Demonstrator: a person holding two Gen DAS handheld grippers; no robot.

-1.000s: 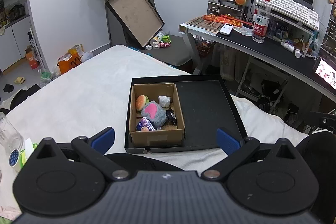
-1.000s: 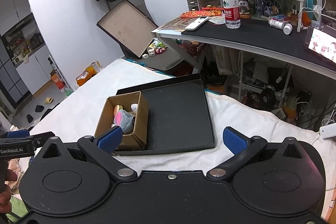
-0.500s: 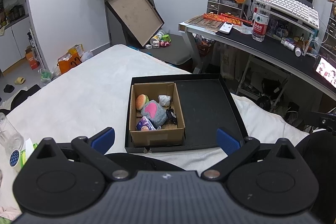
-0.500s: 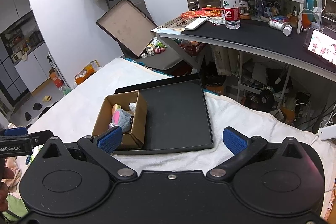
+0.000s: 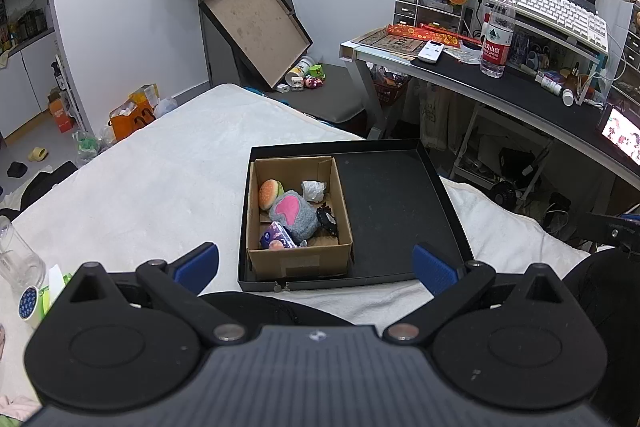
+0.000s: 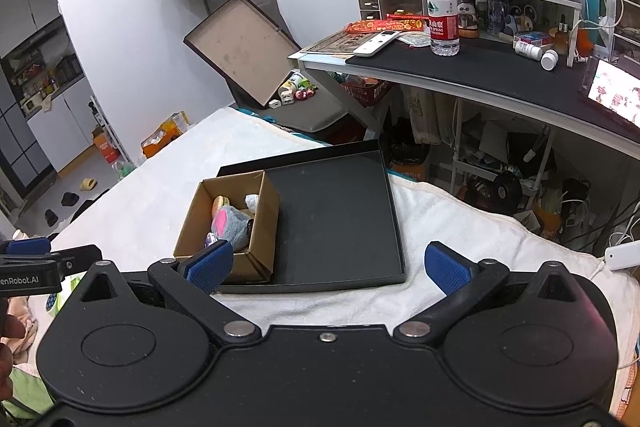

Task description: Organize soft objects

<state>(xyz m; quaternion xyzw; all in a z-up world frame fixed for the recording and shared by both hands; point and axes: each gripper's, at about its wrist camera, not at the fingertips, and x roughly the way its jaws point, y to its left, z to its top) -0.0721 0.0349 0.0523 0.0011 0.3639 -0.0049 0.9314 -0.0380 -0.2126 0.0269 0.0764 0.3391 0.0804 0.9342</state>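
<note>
Inside the cardboard box, at the left of the black tray on the bed, lie the soft toys, long axis running away from the grippers. Left gripper faces them squarely, nearer than the right gripper; both gape wide, empty. "enRobot.AI" is readable on the left gripper's side.

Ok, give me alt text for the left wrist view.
A cardboard box of small soft toys, among them a burger plush and a grey and pink plush, sits in the left part of a black tray on a white-covered bed. The left tongs are open and empty in the foreground.
</note>
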